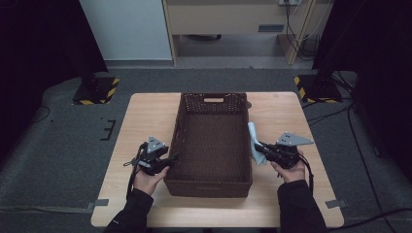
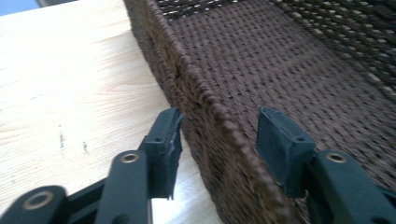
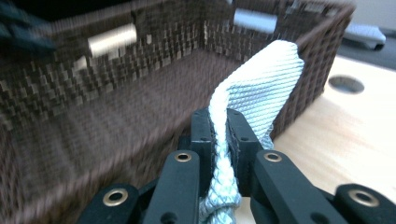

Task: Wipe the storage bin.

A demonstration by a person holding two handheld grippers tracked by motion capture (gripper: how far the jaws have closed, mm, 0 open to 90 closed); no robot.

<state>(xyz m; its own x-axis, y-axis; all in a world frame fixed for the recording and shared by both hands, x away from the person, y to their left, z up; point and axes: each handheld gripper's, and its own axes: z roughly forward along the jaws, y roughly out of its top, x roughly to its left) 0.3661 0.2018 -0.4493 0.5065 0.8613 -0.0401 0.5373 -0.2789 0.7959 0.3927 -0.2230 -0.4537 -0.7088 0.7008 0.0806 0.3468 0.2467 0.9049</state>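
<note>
right tool (image 3: 219, 140) clenched on pale cloth (image 3: 259, 88) at basket's (image 1: 212, 187) 3 o'clock rim | left tool (image 2: 217, 135) released, astride 9 o'clock wall (right gripper view: counter (image 3: 345, 135) hole)

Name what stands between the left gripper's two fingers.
The woven basket's side wall, untouched by the open left gripper's fingers, as the left gripper view shows.

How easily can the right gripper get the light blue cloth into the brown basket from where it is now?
Probably yes. The right gripper, shut on the light blue cloth, is just outside the brown basket's right wall, near rim height. The basket is open-topped with a bare floor; the left gripper only straddles the opposite wall.
</note>
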